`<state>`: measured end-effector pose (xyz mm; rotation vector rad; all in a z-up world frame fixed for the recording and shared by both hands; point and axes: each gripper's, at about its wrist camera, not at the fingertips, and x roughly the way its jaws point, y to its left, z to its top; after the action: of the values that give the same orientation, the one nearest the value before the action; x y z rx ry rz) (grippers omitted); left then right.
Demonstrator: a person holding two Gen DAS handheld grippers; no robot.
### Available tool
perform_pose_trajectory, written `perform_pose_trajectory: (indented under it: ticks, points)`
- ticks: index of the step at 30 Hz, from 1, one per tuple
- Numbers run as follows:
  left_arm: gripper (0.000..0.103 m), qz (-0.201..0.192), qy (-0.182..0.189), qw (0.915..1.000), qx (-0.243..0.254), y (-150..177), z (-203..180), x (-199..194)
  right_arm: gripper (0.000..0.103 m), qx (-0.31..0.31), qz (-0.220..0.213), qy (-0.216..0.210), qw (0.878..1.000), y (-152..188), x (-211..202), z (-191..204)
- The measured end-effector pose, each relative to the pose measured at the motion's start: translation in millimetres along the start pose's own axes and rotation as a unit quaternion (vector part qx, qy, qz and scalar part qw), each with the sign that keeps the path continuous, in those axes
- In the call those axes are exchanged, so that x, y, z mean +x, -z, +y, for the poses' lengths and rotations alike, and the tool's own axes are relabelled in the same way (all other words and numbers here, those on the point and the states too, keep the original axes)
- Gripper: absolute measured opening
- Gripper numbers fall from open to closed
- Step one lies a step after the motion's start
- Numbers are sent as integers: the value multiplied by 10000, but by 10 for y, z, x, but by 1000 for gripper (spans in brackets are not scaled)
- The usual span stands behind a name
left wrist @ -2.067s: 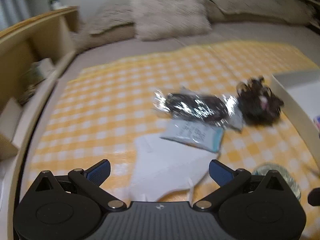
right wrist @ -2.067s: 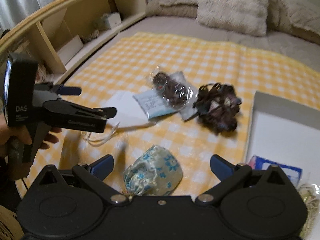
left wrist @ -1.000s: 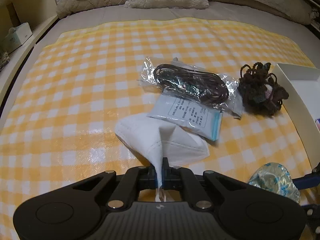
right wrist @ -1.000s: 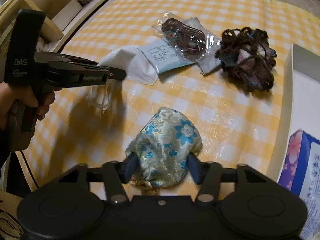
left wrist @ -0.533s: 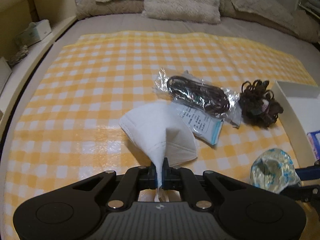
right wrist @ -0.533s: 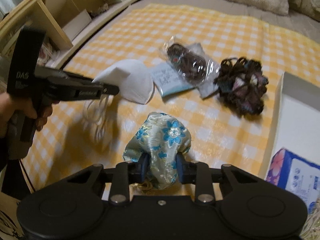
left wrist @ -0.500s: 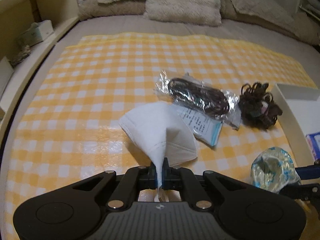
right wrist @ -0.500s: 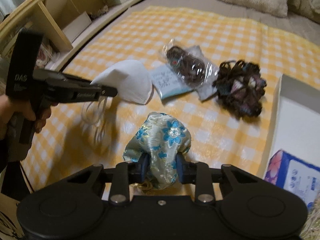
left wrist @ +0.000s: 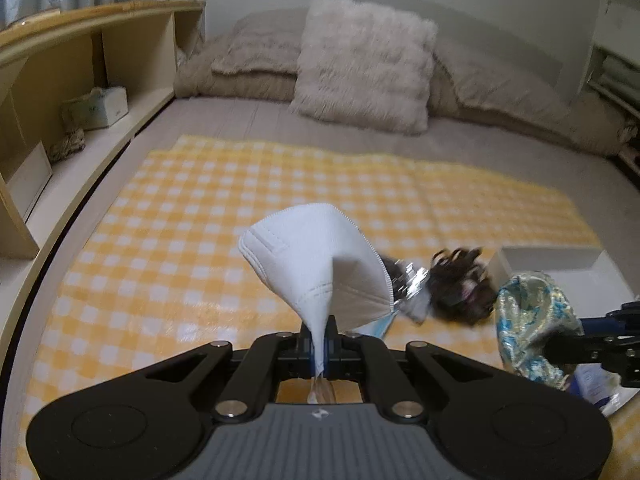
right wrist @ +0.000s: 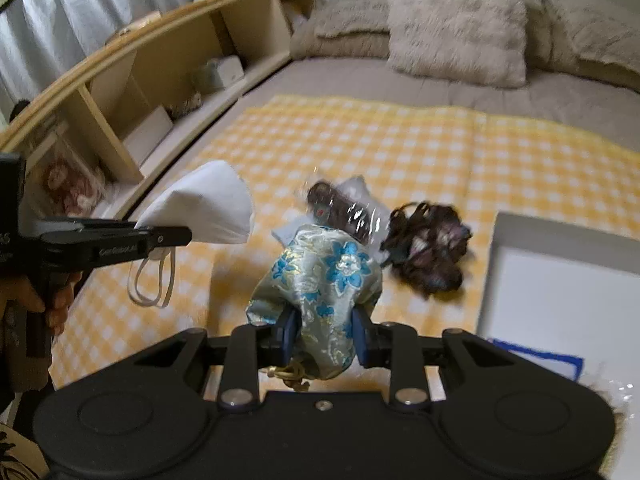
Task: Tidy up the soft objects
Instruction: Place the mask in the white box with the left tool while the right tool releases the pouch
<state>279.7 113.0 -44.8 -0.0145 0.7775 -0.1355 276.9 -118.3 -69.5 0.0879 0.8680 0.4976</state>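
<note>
My left gripper [left wrist: 320, 338] is shut on the lower edge of a white folded face mask [left wrist: 316, 264], held in the air above the yellow checked cloth [left wrist: 180, 216]. From the right wrist view that mask [right wrist: 208, 210] hangs off the left gripper [right wrist: 182, 236] with its ear loops [right wrist: 154, 282] dangling. A silky floral pouch [right wrist: 324, 280] with blue flowers sits pinched between the pads of my right gripper [right wrist: 324, 338], lifted off the cloth. The pouch [left wrist: 534, 324] also shows at the right of the left wrist view.
On the cloth lie a clear bag of dark cord [right wrist: 346, 208], a small white packet [right wrist: 288, 232] and a dark tangled bundle [right wrist: 430, 256]. A white box [right wrist: 560, 292] stands at the right. Wooden shelves [right wrist: 160, 80] run along the left; pillows [right wrist: 456, 20] lie at the back.
Both grippers have risen off the cloth with their loads. The mask now hangs clear of the packet, and the pouch is off the surface. The views tilted up toward the pillows.
</note>
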Motion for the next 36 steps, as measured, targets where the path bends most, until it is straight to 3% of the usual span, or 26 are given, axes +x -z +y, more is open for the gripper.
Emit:
perform_pose_trajectory:
  ticks: [8,24,36]
  points:
    - [3,-417,292,9987,-80,-124,-291,-177,30,199,-456,157,9986,-45,-356,-139]
    - [3,-804,925,9924,86,-324,-1003,-142,30,680,-1288,789,9862,92,-1079,-767]
    - [3,-627,1553,9844,546,-383,-1871,186,30,1265,-1638,1339,9691,380,-1565,-1402]
